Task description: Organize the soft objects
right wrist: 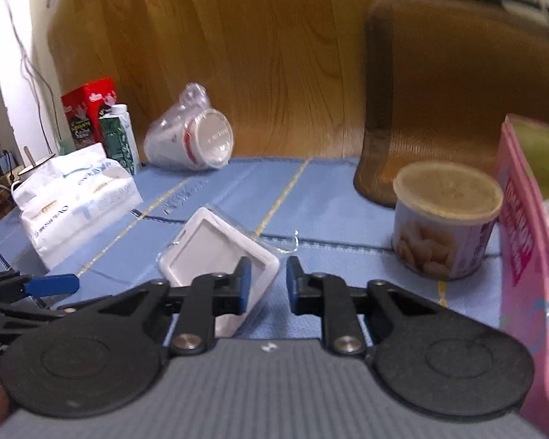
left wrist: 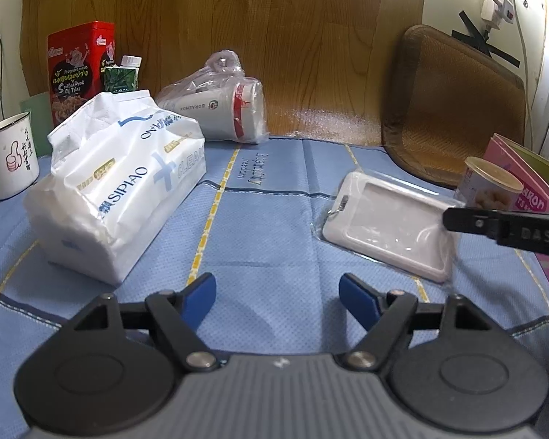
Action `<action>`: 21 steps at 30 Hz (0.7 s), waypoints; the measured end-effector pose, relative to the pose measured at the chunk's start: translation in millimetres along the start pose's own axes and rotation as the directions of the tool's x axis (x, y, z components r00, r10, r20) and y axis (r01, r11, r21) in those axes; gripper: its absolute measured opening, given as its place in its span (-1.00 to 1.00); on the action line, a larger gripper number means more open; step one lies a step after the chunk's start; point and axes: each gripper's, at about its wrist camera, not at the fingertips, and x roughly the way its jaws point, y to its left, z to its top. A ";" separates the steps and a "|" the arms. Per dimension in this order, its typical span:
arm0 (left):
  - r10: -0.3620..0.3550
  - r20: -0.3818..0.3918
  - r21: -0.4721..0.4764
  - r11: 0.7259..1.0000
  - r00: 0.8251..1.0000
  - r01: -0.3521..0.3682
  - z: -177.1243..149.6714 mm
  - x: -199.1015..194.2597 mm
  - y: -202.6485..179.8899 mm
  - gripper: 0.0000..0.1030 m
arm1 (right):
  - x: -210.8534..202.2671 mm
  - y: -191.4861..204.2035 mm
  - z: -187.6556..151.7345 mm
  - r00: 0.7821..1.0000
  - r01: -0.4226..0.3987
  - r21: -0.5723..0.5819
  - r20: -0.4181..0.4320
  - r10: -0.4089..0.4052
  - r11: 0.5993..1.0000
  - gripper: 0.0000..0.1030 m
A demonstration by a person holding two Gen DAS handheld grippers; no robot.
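Observation:
A soft white tissue pack point(left wrist: 117, 186) printed with blue letters lies on the blue cloth point(left wrist: 274, 219), left of my left gripper point(left wrist: 278, 292). That gripper is open with only cloth between its blue pads. A white card holder point(right wrist: 216, 252) in a clear sleeve lies to the right. My right gripper point(right wrist: 269, 285) hangs over the holder's near corner, its jaws a narrow gap apart. The left finger covers part of the holder and the corner pokes into the gap. The right pad stands just clear of it. One black finger point(left wrist: 494, 225) of the right gripper shows in the left wrist view.
Bagged paper cups point(left wrist: 219, 106) lie at the back by a wooden panel. A red tin point(left wrist: 80, 69), a green carton point(left wrist: 122, 75) and a white mug point(left wrist: 9, 157) stand at the back left. On the right are a lidded can point(right wrist: 443, 219), a pink box point(right wrist: 523, 256) and a brown mat point(left wrist: 454, 109).

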 end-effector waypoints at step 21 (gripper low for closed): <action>-0.187 0.071 -0.231 0.952 0.980 0.199 -3.9 -50.4 55.3 0.57 | -65.3 92.1 -51.7 0.979 -0.128 -0.450 0.084 0.184 0.884 0.13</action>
